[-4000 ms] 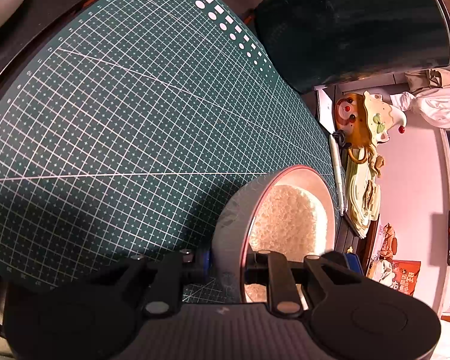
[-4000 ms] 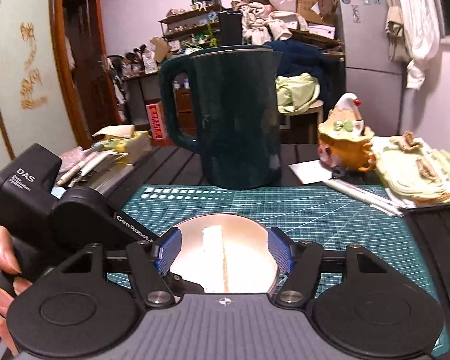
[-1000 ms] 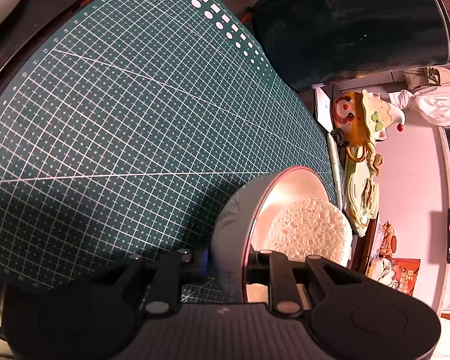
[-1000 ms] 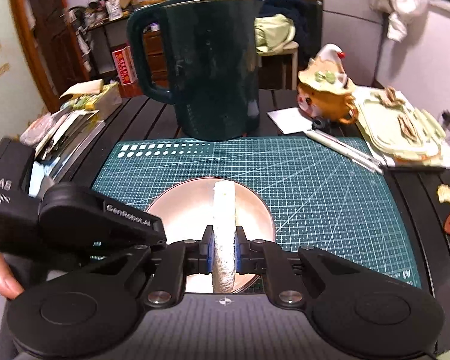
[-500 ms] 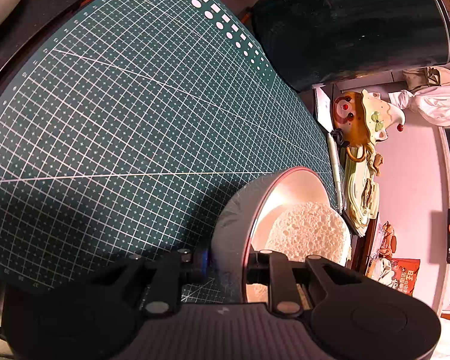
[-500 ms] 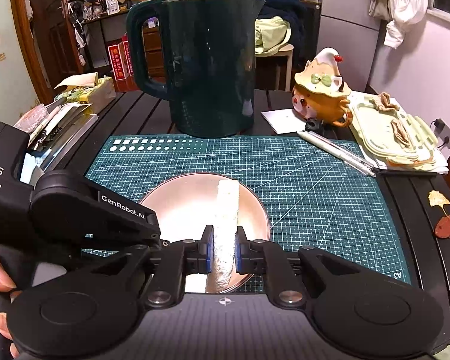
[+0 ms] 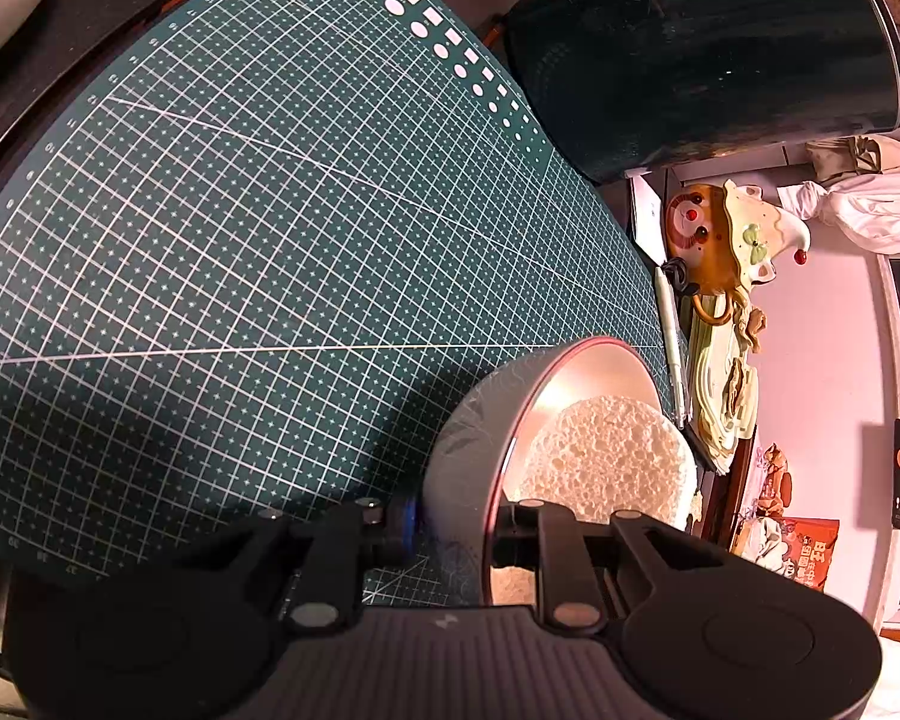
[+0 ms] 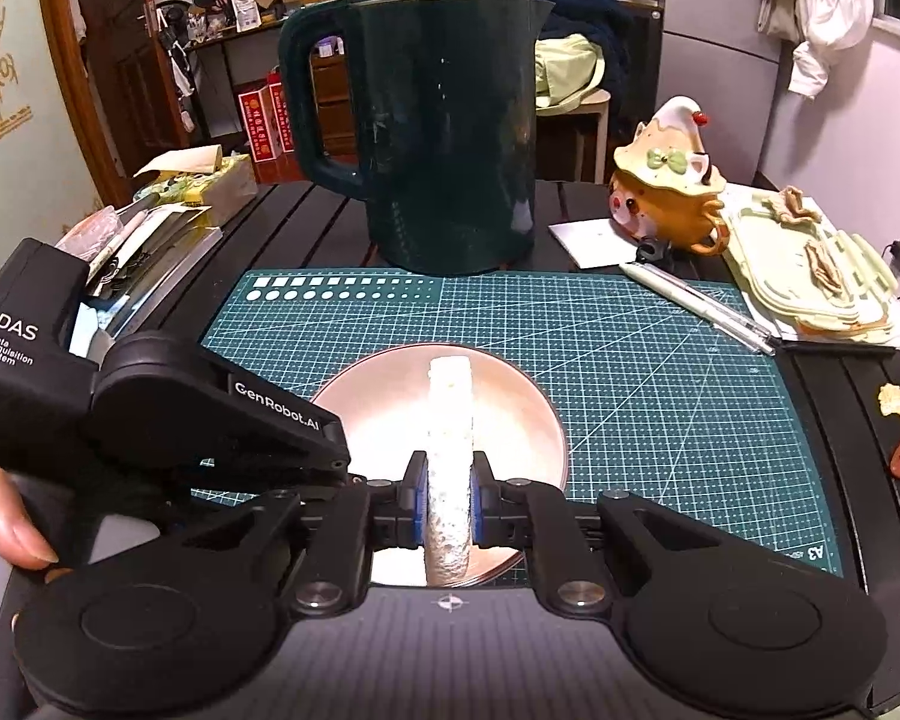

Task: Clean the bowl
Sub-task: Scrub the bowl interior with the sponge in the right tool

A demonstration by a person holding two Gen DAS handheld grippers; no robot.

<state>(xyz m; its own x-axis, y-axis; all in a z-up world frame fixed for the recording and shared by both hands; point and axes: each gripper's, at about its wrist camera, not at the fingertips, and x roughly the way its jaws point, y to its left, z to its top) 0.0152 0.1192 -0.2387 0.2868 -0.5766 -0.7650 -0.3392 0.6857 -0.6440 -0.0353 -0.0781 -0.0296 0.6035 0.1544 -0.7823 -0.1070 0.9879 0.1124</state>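
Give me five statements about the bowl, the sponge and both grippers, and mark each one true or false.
1. The right gripper is shut on the sponge. True.
2. The left gripper pinches the rim of the bowl. True.
3. The sponge lies flat on the mat beside the bowl. False: it stands on edge inside the bowl, held by the right gripper.
4. The bowl stands on the far side of the kettle. False: it is on the mat, nearer the camera than the kettle.
5. The left gripper holds the pen. False: the pen lies at the mat's right edge, untouched.
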